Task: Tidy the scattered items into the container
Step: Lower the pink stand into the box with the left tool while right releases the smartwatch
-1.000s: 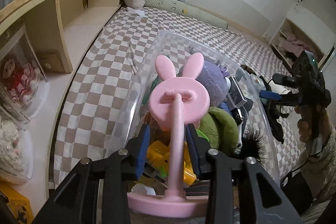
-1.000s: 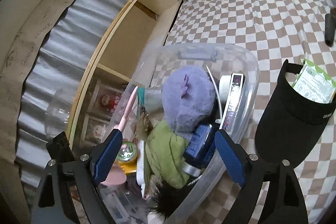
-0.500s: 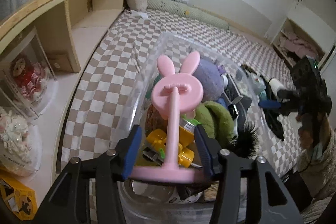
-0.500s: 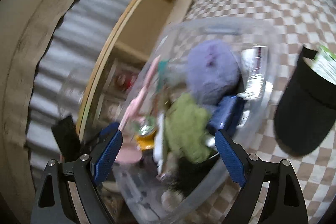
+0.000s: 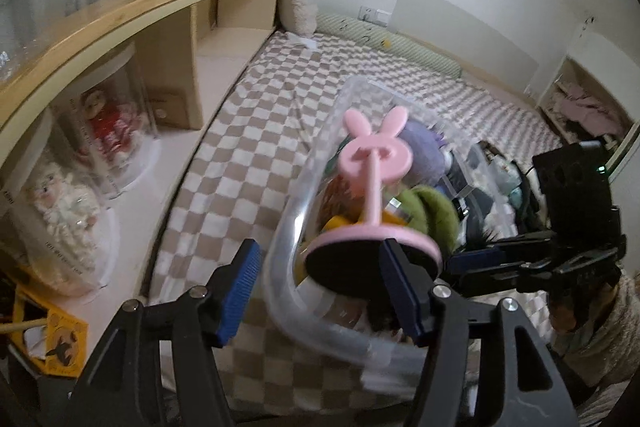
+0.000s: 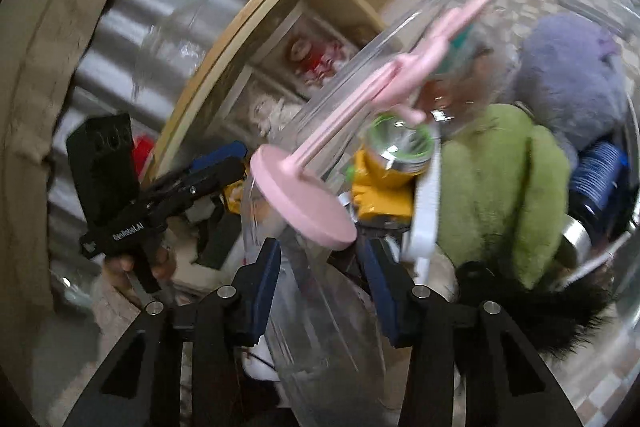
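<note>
- Left wrist view: our left gripper (image 5: 320,291) has just been opening, and its jaws now stand apart with nothing pressed by them. The corner of the clear container (image 5: 288,239) and the black underside of the pink rabbit stand (image 5: 374,183) lie between and just beyond the fingers (image 5: 240,283), but the pads do not touch the stand.
- The pink rabbit stand leans over the container rim with its round base nearest to the fingers. We judge it is released, but not fully settled inside.
- Beyond the fingertips the container is already full: a purple plush (image 5: 422,151), a green plush (image 5: 432,215) and other small things.
- To the right of the fingers, the right gripper (image 5: 476,267) reaches toward the container side.
- Right wrist view: our right gripper (image 6: 320,279) has just been closing. The clear wall of the container (image 6: 316,311) passes between its fingers (image 6: 266,279). The picture is blurred, so we cannot tell if the pads already press on it.
- Above the fingertips we see the stand (image 6: 304,203); to the left, the left gripper (image 6: 224,163).
- Our judgement: the tidying is almost done. In this moment we cannot see any scattered item left on the checked bed cover (image 5: 240,155).
</note>
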Demonstrator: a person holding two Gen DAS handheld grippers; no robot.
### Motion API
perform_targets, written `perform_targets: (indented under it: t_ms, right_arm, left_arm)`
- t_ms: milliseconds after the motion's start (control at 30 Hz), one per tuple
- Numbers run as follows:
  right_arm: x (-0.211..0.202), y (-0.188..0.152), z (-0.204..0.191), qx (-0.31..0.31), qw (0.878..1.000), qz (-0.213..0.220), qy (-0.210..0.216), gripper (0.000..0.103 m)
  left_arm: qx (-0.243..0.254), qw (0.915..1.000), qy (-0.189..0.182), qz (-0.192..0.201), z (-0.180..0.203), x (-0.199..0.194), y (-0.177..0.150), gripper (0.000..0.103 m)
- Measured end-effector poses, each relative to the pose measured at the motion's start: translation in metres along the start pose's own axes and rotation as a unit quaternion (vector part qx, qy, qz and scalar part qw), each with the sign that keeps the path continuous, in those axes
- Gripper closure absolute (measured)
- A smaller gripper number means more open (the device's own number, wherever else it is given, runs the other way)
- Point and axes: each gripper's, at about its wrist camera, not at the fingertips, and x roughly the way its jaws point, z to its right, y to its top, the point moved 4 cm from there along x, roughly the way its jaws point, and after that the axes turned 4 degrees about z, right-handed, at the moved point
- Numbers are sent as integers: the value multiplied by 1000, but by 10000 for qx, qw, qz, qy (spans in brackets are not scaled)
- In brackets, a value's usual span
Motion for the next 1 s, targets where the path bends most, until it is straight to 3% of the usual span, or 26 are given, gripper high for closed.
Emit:
perform_targets:
  t_ms: [167, 367, 700, 833, 933, 1000]
  right_arm:
    - [18, 6, -3, -190, 9992, 77, -349, 58]
    - [18, 20, 6, -146, 9986, 307, -412, 58]
    - [16, 36, 31, 147, 9979, 468, -426, 58]
    - [19, 25, 31, 225, 9986, 263, -403, 57]
    - [21, 13, 26, 257, 9987, -10, -441, 57]
    - [8, 16, 18, 181, 9992, 164, -330, 57]
  left_arm:
    - [199, 9983, 500, -226, -3, 19, -6, 41]
    - [302, 9965, 708, -322, 0, 42, 4, 41]
    - [56, 9967, 690, -415, 0, 62, 17, 36]
    - [56, 9968, 617, -499, 2, 56, 10, 36]
    - [-71, 9983, 464, -354, 0, 40, 5, 36]
    - [-212, 9991, 305, -181, -2, 29, 6, 36]
